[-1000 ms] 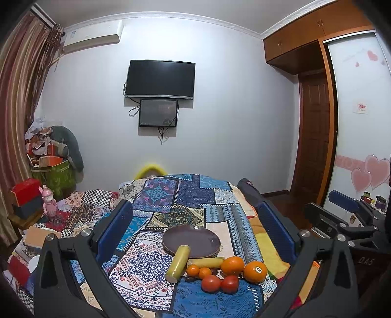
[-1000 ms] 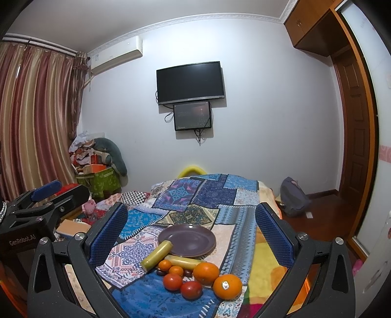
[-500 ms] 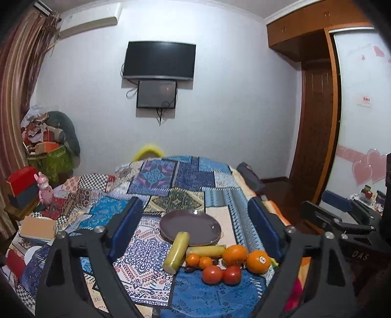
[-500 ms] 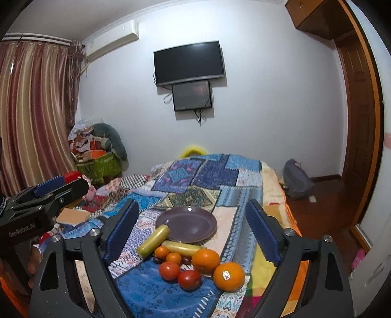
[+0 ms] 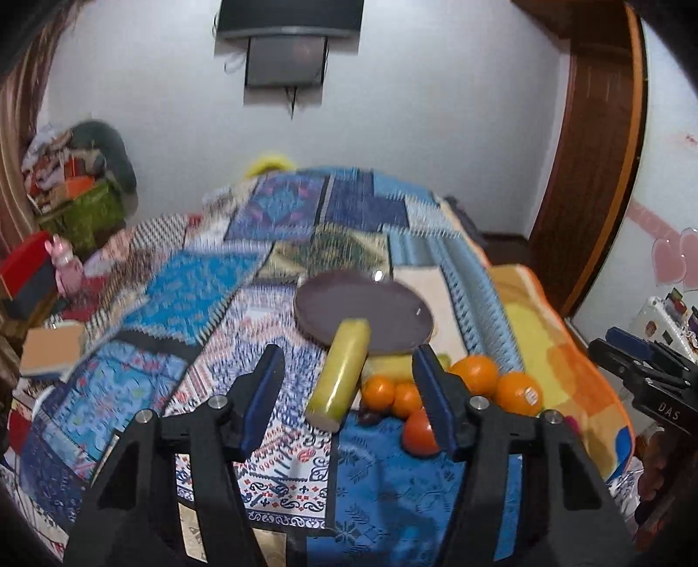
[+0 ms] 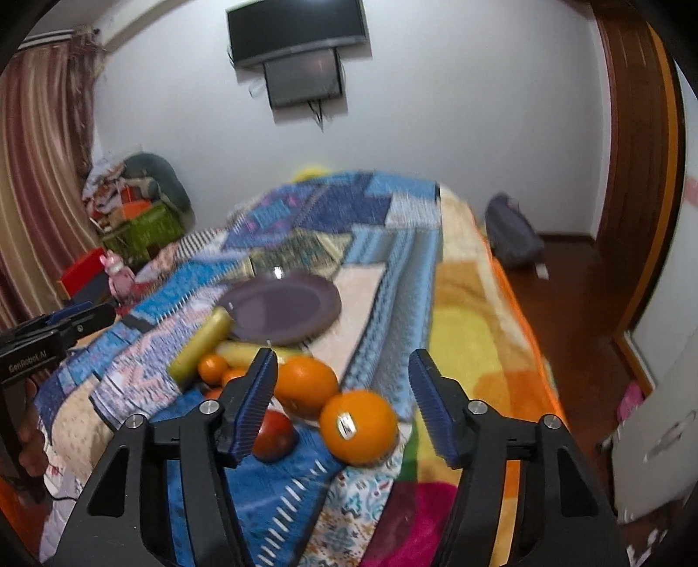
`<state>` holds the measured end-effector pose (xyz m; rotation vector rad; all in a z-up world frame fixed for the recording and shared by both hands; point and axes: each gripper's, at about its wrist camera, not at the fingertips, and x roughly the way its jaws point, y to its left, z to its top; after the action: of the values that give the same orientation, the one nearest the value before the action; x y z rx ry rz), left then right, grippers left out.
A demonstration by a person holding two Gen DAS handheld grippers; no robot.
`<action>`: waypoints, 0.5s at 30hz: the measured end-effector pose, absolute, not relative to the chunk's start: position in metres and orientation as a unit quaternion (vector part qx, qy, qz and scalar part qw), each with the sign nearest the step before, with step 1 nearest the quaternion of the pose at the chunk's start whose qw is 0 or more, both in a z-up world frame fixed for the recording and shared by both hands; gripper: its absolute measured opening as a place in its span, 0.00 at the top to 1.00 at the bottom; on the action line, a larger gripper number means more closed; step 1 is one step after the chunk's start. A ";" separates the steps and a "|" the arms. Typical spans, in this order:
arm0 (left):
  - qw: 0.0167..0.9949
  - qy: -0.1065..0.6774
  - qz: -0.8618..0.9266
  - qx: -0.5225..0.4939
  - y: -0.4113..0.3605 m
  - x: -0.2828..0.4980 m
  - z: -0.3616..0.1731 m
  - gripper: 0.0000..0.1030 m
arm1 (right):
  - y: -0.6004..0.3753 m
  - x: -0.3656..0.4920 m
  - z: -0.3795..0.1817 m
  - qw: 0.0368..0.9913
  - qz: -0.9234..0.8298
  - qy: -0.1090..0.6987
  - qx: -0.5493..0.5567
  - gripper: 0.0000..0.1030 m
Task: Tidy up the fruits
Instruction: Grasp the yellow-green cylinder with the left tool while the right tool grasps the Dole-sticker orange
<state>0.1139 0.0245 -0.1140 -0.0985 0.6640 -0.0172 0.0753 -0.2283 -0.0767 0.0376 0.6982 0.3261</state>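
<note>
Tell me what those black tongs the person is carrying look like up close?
Both look alike: the left tongs and right tongs have matte black angular arms with silver screws, tipped with ribbed dark-blue pads. Seen from the side, the bodies carry white lettering: "DAS" on the right, "GenRobot.AI" on the left. No cables or sleeves show.

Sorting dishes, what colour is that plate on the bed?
Dull purple plate, clearest in the right wrist view.

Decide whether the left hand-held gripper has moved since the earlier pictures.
Yes. The left hand-held gripper dipped toward the fruit; the wall television climbed the frame. Jaws were closing, empty.
</note>
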 end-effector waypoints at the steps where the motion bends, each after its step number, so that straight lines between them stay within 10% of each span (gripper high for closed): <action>1: 0.941 0.335 -0.009 -0.053 0.027 0.118 -0.120 0.42 | -0.230 0.078 -0.083 0.923 0.157 0.352 0.021 0.44; 15: 0.901 0.428 -0.023 -0.060 0.044 0.181 -0.184 0.46 | -0.229 0.107 -0.138 0.881 0.162 0.442 0.043 0.45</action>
<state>0.1809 0.0444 -0.1840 -0.1250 0.8862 -0.0468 0.1066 -0.2293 -0.1383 0.0898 0.9212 0.3376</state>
